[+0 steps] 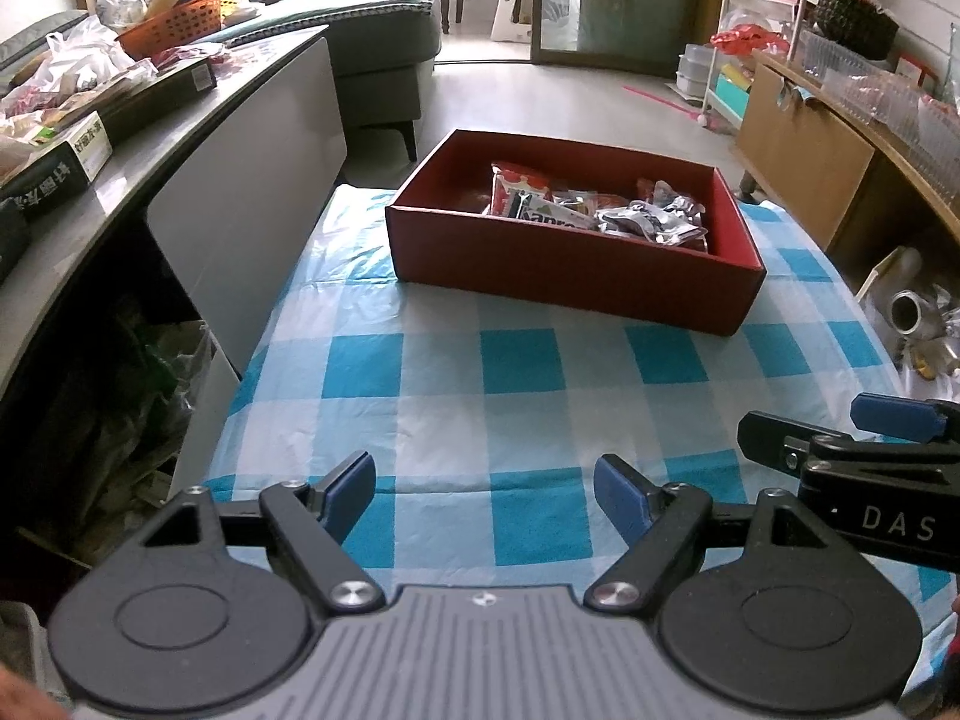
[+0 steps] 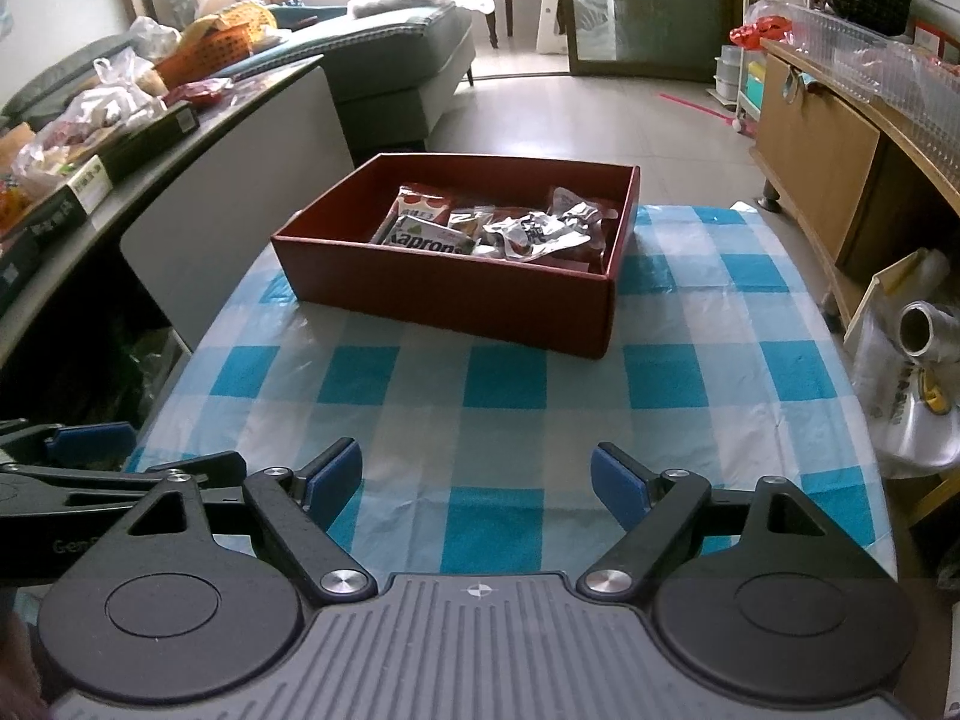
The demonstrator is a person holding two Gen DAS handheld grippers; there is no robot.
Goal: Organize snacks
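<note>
A dark red open box (image 1: 564,276) (image 2: 456,294) stands on the far part of the blue-and-white checked tablecloth (image 1: 516,396) (image 2: 510,384). Inside lie several snack packets: a white "Kapron" packet (image 1: 552,217) (image 2: 426,238), a red-and-white packet (image 1: 517,180) (image 2: 425,202) and crinkled silver packets (image 1: 651,217) (image 2: 540,228). My left gripper (image 1: 485,489) is open and empty, low over the near cloth. My right gripper (image 2: 477,483) is open and empty beside it; it also shows in the left wrist view (image 1: 840,426).
A grey counter (image 1: 150,138) (image 2: 198,126) with bags, boxes and an orange basket (image 1: 171,24) runs along the left. A wooden cabinet (image 1: 798,168) (image 2: 816,162) and a foil roll (image 2: 924,324) are at the right. A sofa (image 1: 384,42) stands beyond.
</note>
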